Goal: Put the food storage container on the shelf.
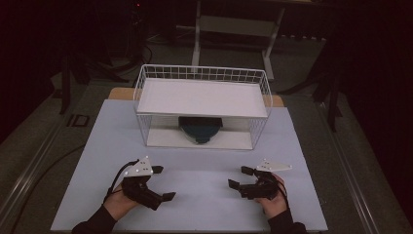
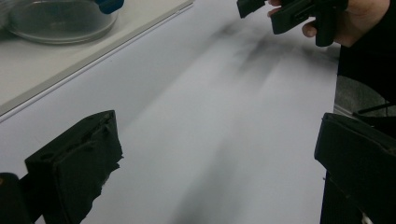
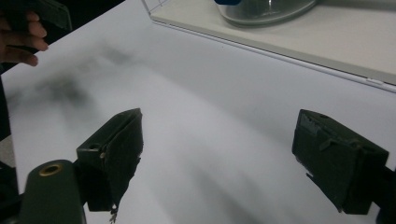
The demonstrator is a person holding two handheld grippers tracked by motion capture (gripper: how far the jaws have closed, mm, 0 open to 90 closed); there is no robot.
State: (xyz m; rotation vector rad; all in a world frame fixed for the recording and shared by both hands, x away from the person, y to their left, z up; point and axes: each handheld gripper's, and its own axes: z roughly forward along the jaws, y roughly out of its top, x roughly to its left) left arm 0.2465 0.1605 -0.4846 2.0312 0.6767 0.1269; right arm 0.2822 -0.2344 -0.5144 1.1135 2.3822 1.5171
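A white wire rack (image 1: 202, 105) with a flat upper shelf stands at the back of the pale table mat (image 1: 204, 195). On its lower shelf sits a clear glass bowl (image 1: 200, 129) with something dark blue in it; the bowl (image 2: 60, 21) appears at the top left of the left gripper view and the bowl (image 3: 264, 9) at the top of the right gripper view. My left gripper (image 1: 162, 183) is open over the mat's near left. My right gripper (image 1: 240, 177) is open at the near right. Neither holds anything.
The mat's front edge runs just behind the person's wrists. In the left gripper view the other hand (image 2: 348, 21) holds its gripper at the top right. Dark floor, cables and a table frame (image 1: 234, 29) lie beyond the rack.
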